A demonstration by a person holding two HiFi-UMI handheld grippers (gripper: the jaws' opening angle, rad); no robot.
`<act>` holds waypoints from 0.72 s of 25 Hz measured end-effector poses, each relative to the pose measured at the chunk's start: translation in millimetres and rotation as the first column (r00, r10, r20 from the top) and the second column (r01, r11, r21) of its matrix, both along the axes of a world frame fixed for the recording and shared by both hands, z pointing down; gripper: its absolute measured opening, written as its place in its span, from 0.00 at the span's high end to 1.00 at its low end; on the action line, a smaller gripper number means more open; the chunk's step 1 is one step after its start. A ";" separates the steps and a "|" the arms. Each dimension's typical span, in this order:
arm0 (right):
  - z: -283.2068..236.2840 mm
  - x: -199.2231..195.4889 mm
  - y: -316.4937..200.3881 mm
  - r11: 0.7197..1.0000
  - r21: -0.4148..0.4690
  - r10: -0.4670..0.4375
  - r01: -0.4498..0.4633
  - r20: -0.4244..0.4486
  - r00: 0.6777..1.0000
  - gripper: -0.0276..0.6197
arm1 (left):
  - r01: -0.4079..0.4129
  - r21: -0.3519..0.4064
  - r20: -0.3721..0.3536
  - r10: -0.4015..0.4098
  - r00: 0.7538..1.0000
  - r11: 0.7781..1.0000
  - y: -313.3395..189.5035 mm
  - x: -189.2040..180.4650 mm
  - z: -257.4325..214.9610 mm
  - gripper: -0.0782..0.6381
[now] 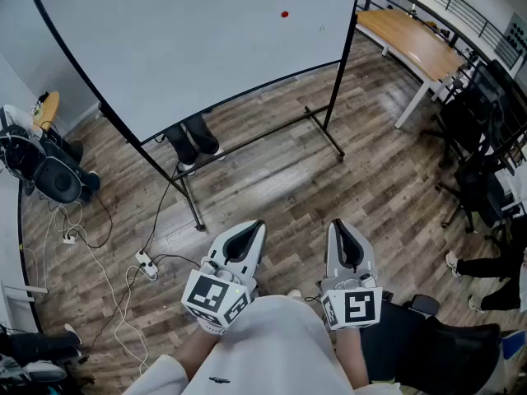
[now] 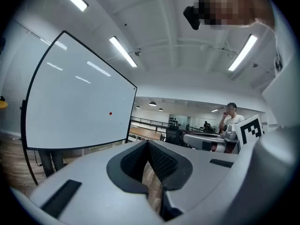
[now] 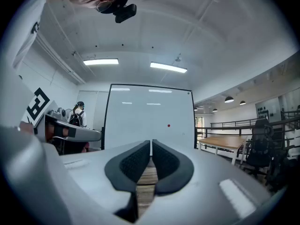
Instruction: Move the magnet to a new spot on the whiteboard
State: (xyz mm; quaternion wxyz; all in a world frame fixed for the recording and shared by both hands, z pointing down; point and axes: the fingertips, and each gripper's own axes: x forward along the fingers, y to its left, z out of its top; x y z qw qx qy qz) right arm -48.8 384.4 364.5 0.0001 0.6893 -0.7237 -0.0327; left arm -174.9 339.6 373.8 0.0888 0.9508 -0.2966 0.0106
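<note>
A small red magnet [image 1: 285, 13] sticks to the whiteboard [image 1: 198, 48] near its upper right. It also shows as a red dot, the magnet [image 2: 110, 113] in the left gripper view and the magnet [image 3: 168, 125] in the right gripper view. Both grippers are held low and close to the person's body, far from the board. My left gripper [image 1: 252, 226] is shut with nothing between its jaws. My right gripper [image 1: 339, 225] is shut and empty too, its pads touching.
The whiteboard's black stand [image 1: 247, 151] has feet spread over the wood floor. Cables and a power strip [image 1: 146, 265] lie at the left. A wooden table [image 1: 416, 48] and black chairs [image 1: 478, 138] stand at the right. Another person's legs [image 1: 191, 142] show behind the board.
</note>
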 end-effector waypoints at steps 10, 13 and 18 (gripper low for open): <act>0.9 -7.0 16.2 1.000 -0.005 0.017 -0.017 0.017 1.000 0.94 | -0.007 0.016 0.017 0.007 1.000 1.000 15.2 -9.5 -5.6 0.88; -1.3 -3.7 21.4 1.000 0.012 0.016 -0.017 0.050 0.999 0.94 | -0.005 0.018 0.022 0.004 1.000 1.000 20.3 -9.3 -6.9 0.88; 0.8 6.9 25.8 1.000 0.004 0.008 -0.009 0.053 0.999 0.94 | 0.009 0.020 0.035 -0.010 0.999 1.000 28.5 -0.9 -7.1 0.88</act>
